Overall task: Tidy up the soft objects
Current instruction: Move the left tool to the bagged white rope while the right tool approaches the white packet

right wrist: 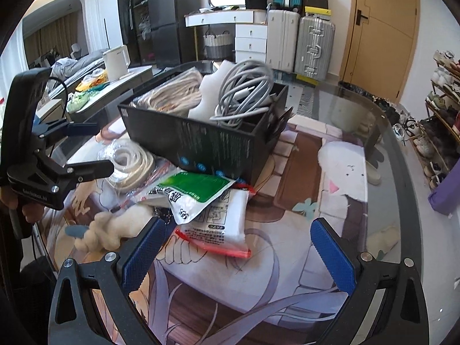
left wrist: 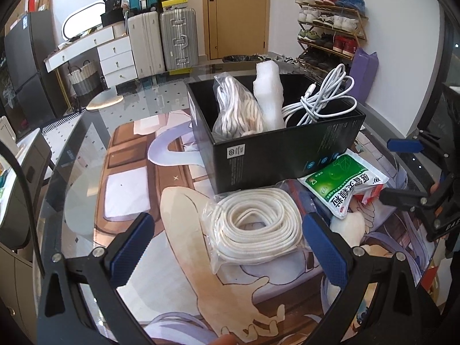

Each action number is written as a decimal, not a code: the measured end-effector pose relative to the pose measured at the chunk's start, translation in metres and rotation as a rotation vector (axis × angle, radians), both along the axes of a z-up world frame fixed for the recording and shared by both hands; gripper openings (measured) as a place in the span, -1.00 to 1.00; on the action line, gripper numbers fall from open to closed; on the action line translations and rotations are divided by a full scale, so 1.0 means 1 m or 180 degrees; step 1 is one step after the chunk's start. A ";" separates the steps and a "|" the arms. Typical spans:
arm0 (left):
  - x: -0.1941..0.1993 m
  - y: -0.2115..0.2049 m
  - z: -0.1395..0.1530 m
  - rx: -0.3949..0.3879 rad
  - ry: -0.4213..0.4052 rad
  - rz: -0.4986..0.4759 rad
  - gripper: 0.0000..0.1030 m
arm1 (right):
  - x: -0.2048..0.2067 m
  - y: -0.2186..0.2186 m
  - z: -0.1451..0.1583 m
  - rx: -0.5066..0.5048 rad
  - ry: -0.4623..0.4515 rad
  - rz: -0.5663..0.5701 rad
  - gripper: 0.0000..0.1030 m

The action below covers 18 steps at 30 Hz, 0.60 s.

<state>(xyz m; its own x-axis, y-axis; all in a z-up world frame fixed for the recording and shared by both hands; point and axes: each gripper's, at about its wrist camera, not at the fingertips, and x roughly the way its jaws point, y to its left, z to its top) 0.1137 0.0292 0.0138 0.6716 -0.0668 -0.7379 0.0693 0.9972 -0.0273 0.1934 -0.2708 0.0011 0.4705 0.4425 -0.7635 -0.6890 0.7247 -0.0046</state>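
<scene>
A round glass table [left wrist: 95, 132] is carrying everything, its top lying over a printed cartoon mat [left wrist: 178, 230]. Toward the far side of the table a black box [left wrist: 276, 155] is standing open, and it is holding three things: a bagged bundle of white rope [left wrist: 238, 109] at one end, a white foam piece [left wrist: 268, 92] sticking upright in the middle, and a loosely looped white cable [left wrist: 322, 97] at the other end, part of it rising above the rim.

Just in front of the box a coil of white rope in a clear bag [left wrist: 253, 224] is lying flat on the mat, its far edge nearly touching the box wall. Beside it a green-and-white packet [left wrist: 342, 184] is leaning against the box corner and resting on top of a clear red-edged zip bag [right wrist: 221, 227] with a white pad inside. A small cream plush toy [right wrist: 115, 230] is lying next to those packets, at the near edge of the pile.

The left gripper [left wrist: 227, 238] is hovering low over the table with its jaws spread wide on either side of the bagged rope coil, gripping nothing. The right gripper [right wrist: 238, 253] is sitting over the mat with its jaws likewise released and wide apart, the left finger's blue pad [right wrist: 143, 253] lying close to the plush toy and the zip bag, with nothing between the pads but the mat.
</scene>
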 end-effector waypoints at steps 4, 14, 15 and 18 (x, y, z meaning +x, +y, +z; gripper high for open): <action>0.003 0.003 -0.002 -0.0116 0.0014 0.0041 1.00 | 0.000 0.006 -0.008 -0.0035 0.0052 -0.0001 0.98; 0.006 -0.006 -0.013 -0.0156 0.0121 0.0022 1.00 | 0.009 0.014 -0.021 -0.0066 0.0181 -0.0128 0.98; 0.006 -0.008 -0.015 -0.0150 0.0133 0.0014 1.00 | 0.010 0.015 -0.022 -0.0071 0.0189 -0.0152 0.98; 0.008 -0.010 -0.019 -0.0132 0.0163 0.0020 1.00 | 0.015 0.015 -0.025 -0.0084 0.0225 -0.0220 0.98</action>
<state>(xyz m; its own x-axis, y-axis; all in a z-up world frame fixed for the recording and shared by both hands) 0.1218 0.0195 -0.0049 0.6335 -0.0940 -0.7680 0.0605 0.9956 -0.0720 0.2088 -0.2553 -0.0235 0.4437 0.3901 -0.8068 -0.6367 0.7708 0.0225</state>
